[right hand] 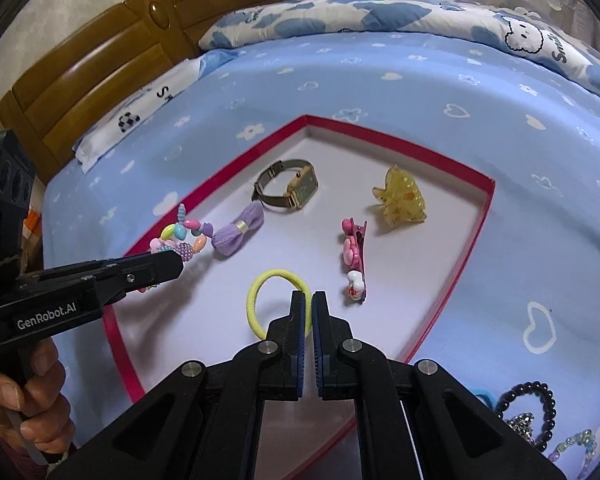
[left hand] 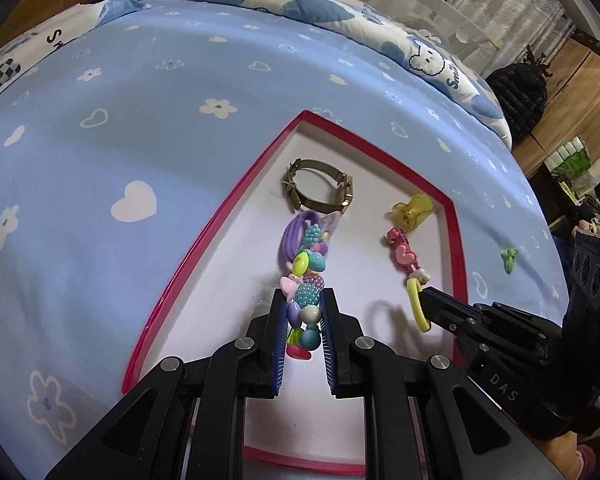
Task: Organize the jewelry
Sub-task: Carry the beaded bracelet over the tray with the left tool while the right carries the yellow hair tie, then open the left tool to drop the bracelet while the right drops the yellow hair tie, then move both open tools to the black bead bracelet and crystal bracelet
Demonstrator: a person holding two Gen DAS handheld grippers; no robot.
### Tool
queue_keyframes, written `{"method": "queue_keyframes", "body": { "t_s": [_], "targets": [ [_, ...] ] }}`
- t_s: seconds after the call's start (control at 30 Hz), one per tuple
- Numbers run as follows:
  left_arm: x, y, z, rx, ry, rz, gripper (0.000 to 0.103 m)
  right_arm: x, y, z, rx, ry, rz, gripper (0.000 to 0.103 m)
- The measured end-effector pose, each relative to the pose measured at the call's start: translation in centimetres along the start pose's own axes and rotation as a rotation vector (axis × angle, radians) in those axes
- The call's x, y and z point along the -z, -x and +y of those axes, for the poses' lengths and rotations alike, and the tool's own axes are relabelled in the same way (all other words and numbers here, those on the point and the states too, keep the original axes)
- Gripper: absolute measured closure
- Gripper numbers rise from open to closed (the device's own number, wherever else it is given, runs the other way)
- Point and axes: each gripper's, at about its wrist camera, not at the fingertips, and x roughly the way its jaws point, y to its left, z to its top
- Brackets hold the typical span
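A blue bedsheet (right hand: 380, 88) printed with white hearts and flowers covers the bed, and on it lies a shallow red-rimmed box (right hand: 452, 168) with a white floor. Inside rest a gold watch (right hand: 296, 188), a yellow claw clip (right hand: 400, 200), a purple hair tie (right hand: 236, 232) and a pink clip (right hand: 354, 256). The left gripper (left hand: 303, 300) is clamped on a colourful bead bracelet (left hand: 306, 280) above the box floor, while the right gripper (right hand: 309, 300), jaws nearly together, pinches a yellow hair tie (right hand: 260, 292) over the box.
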Motion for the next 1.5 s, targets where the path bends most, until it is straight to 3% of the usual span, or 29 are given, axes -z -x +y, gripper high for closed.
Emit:
{"method": "queue_keyframes", "body": {
  "t_s": [0.53,0.7,0.93,1.17,1.3,1.5],
  "targets": [
    [-0.1,-2.1,0.0,-0.018,0.02,0.04,0.088,0.4,-1.4,-0.1,0.006,-0.001,0.036,0.095],
    [0.0,-2.2,-0.2,-0.031,0.018,0.035,0.081,0.4,-1.2,-0.1,-0.004,-0.011,0.029,0.094],
    [0.3,-1.9,-0.3,-0.044,0.0,0.03,0.079,0.3,-0.1,-0.4,-0.009,-0.033,0.003,0.093],
    [0.6,-0.8,-0.6,-0.049,-0.01,0.009,0.067,0.2,2.1,-0.6,-0.022,-0.056,-0.043,0.085],
    [0.9,0.8,-1.2,-0.033,-0.017,-0.021,0.05,0.4,4.2,-1.1,-0.028,-0.074,-0.084,0.074],
    [1.9,3.5,-2.6,0.005,-0.036,-0.055,0.042,1.3,7.8,-2.9,-0.018,-0.13,-0.152,0.067]
  ]
}}
